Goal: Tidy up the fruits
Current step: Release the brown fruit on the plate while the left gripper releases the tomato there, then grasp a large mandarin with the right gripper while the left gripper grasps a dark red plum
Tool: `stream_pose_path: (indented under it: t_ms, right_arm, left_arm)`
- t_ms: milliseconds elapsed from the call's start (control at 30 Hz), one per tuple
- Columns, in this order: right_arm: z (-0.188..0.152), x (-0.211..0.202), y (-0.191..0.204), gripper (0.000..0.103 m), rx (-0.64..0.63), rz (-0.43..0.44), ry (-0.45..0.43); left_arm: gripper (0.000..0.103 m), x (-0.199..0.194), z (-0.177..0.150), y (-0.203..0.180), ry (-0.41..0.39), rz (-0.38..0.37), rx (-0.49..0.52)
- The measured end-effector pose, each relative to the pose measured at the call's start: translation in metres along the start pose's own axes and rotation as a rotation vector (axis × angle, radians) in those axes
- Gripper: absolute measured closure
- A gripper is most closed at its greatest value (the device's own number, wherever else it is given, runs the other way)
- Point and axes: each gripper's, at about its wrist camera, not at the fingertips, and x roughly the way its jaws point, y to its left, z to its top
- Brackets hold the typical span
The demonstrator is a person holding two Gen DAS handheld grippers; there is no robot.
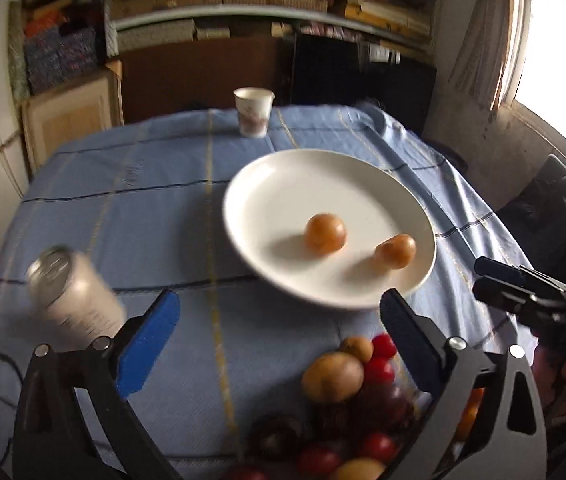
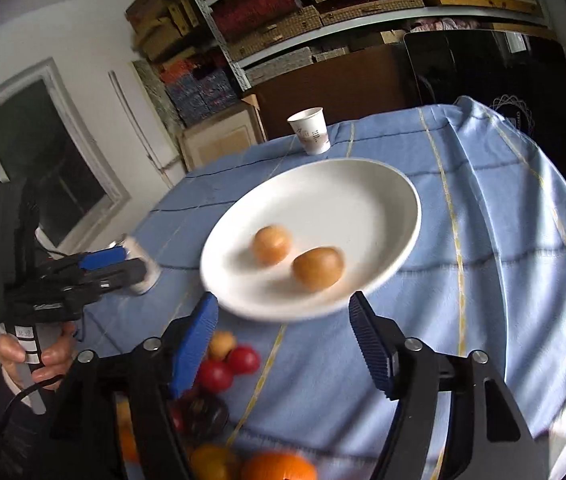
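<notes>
Resting on the round white ceramic plate (image 1: 283, 184) are two smooth orange-brown fruits (image 1: 325, 233) — close together, not touching. Both the left gripper (image 1: 279, 344) and the right gripper (image 2: 283, 344) hover spread wide, nothing between their blue pads. A heap of mixed red, yellow and dark fruits (image 1: 347, 400) lies near — on the blue checked tabletop (image 1: 143, 216). A white paper cup (image 1: 253, 112) stands far behind the plate.

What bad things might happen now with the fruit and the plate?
1. The two round fruits lie loose on the smooth white plate; a bump might roll them off.
2. The can stands near the left gripper; a sideways swing might knock it over.
3. The fruit pile sits heaped close under both grippers, so a careless reach might scatter it.
</notes>
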Motion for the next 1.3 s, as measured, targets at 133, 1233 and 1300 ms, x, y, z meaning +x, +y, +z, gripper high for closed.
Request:
stream_pose_path:
  t_ms: [133, 1233, 1300]
  right_arm:
    - [-0.025, 0.0, -0.011, 0.015, 0.077, 0.023, 0.092]
    - [-0.079, -0.012, 0.007, 0.046, -0.034, -0.026, 0.206]
    - [-0.08, -0.012, 0.003, 0.051, -0.013, -0.02, 0.208]
  left_arm:
    - [0.005, -0.031, -0.045, 0.021, -0.063, 0.027, -0.045]
    - [0.005, -0.046, -0.118, 0.051, -0.007, 0.146, -0.147]
    - [0.005, -0.044, -0.119, 0.054, 0.001, 0.133, -0.162]
